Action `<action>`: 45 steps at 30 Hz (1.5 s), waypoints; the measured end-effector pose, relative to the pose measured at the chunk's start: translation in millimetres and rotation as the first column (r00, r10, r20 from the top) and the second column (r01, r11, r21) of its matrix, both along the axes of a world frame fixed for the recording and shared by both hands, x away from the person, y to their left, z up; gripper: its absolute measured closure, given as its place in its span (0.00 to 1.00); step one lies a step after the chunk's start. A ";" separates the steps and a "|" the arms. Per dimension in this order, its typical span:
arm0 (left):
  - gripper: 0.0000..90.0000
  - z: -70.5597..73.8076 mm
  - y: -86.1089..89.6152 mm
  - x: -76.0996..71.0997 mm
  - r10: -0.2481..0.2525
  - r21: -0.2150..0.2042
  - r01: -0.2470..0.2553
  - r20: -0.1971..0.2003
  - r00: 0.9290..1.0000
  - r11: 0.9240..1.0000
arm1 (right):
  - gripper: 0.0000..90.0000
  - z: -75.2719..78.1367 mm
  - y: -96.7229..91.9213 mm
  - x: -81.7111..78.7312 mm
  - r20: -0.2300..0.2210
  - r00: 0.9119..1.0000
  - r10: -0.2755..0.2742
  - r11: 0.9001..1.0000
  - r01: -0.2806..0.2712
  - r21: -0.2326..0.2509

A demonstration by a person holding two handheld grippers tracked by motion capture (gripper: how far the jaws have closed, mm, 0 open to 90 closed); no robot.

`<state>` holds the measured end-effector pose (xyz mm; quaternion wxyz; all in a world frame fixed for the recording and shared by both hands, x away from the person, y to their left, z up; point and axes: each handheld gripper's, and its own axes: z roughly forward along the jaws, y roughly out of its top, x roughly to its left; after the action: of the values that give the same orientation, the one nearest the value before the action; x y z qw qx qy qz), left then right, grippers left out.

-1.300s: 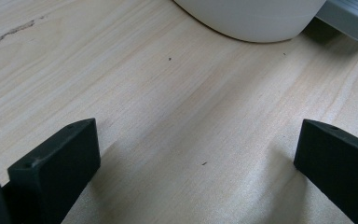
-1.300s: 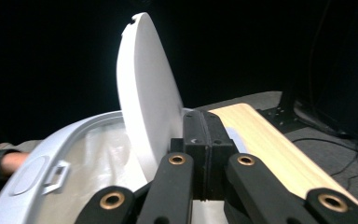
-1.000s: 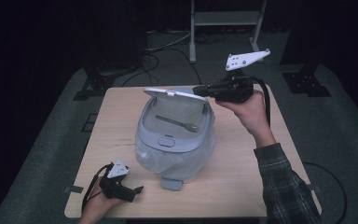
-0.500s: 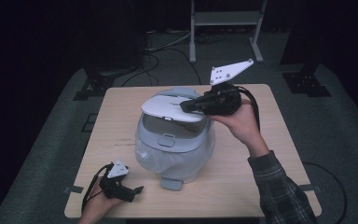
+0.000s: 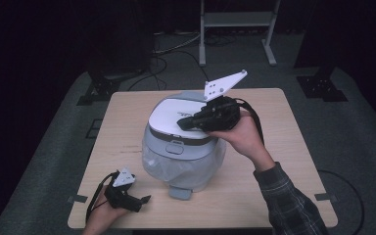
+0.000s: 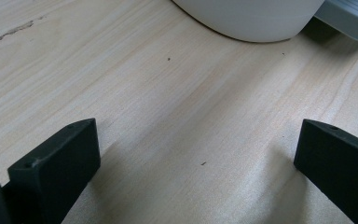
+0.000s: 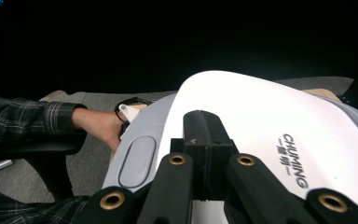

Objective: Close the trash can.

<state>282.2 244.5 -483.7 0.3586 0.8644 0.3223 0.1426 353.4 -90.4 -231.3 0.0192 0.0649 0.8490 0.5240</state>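
Round pale-grey plastic trash bin (image 5: 183, 156) with a clear bag liner sits at the centre of the light wooden table (image 5: 293, 161), its small grey foot pedal (image 5: 180, 192) sticking out at 6 o'clock of its base. The bin's glossy white domed lid (image 5: 174, 115) lies down on the grey rim, and a grey oval latch button (image 5: 175, 147) sits on the rim at 6 o'clock.

Right gripper (image 5: 182, 124), black with a grey three-cornered plate on top, comes in from 3 o'clock of the bin. Its jaws are pressed together, with nothing between them, and the tips rest on the lid top. In the right gripper view the closed jaws lie flat on the white lid (image 7: 270, 126), beside the printed "CHUMING" lettering (image 7: 292, 158). The person's right hand (image 5: 242, 134), in a plaid sleeve (image 5: 286, 203), grasps the gripper body.

Left gripper (image 5: 144, 199) lies low on the table at 7 o'clock of the bin, well apart from it and pointing toward 3 o'clock. In the left gripper view its jaws stand wide apart over bare wood (image 6: 177, 116), gripping nothing, with the bin base (image 6: 251, 18) at 12 o'clock.
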 end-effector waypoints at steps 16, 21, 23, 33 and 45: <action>0.00 0.0 0.0 0.0 -0.001 0.000 0.001 0.000 1.000 1.000 | 1.00 -11.8 14.7 -11.1 -0.010 0.999 0.048 0.997 -0.048 -0.056; 0.00 0.0 0.0 0.0 -0.001 0.000 0.001 0.000 1.000 1.000 | 1.00 -14.4 15.0 -10.8 -0.015 0.999 0.051 0.997 -0.052 -0.062; 0.00 0.0 0.0 0.0 -0.001 0.000 0.001 0.000 1.000 1.000 | 1.00 -14.3 15.0 -11.1 -0.009 0.999 0.051 0.997 -0.052 -0.065; 0.00 0.0 0.0 0.0 -0.001 0.000 0.001 0.000 1.000 1.000 | 1.00 -14.8 15.5 -14.2 0.008 0.999 0.038 0.997 -0.038 -0.073; 0.00 -0.1 -0.7 0.1 -0.003 0.000 0.003 0.001 1.000 1.000 | 0.75 -15.1 10.4 -12.9 0.009 1.000 -0.015 0.998 0.015 -0.058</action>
<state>282.4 243.8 -483.8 0.3589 0.8649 0.3206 0.1426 340.5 -80.0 -246.4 0.0289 0.0684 0.8633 0.4992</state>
